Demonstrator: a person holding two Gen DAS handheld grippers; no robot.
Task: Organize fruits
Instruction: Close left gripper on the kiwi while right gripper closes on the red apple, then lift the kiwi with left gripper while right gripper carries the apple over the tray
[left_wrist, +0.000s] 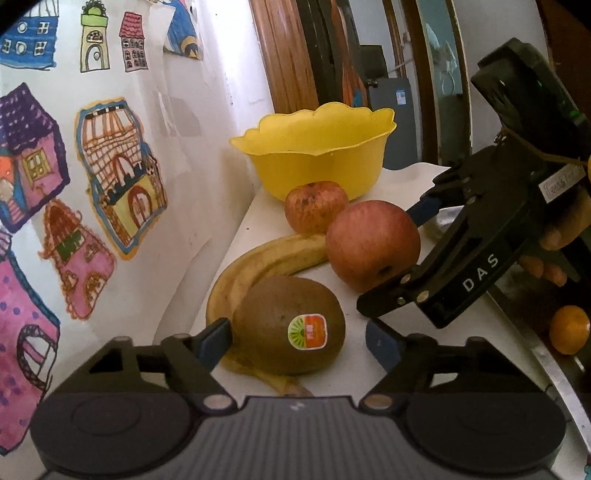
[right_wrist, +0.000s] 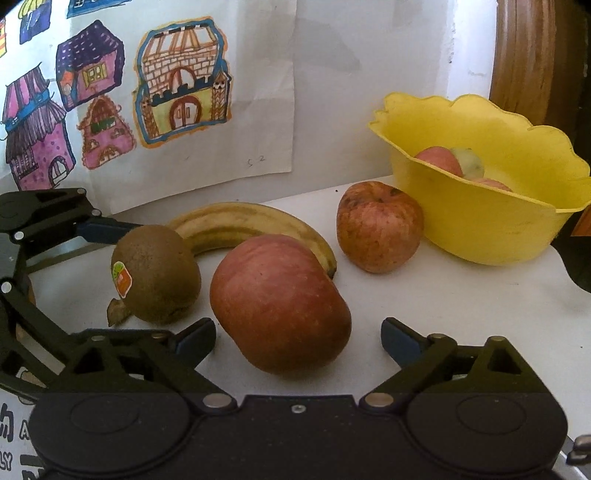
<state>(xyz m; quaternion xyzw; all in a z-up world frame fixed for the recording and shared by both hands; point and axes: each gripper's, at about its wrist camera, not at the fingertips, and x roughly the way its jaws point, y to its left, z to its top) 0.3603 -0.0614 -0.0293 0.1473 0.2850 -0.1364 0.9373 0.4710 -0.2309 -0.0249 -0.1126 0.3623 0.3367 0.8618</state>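
A brown kiwi (left_wrist: 290, 325) with a sticker lies on the white counter between my left gripper's (left_wrist: 301, 338) open jaws, which straddle it without closing. A banana (left_wrist: 258, 264) curves behind it. A large red apple (left_wrist: 373, 243) sits between my right gripper's (right_wrist: 299, 339) open jaws; it shows close in the right wrist view (right_wrist: 279, 304). A smaller spotted apple (right_wrist: 378, 227) stands beside the yellow bowl (right_wrist: 480, 229), which holds several fruits (right_wrist: 441, 160). The kiwi (right_wrist: 157, 273) and banana (right_wrist: 243, 225) also show there.
A wall with children's house drawings (left_wrist: 118, 173) borders the counter on the left. An orange (left_wrist: 569, 328) lies lower right beyond the counter's metal edge (left_wrist: 546, 354). A wooden door frame (left_wrist: 284, 55) stands behind the bowl.
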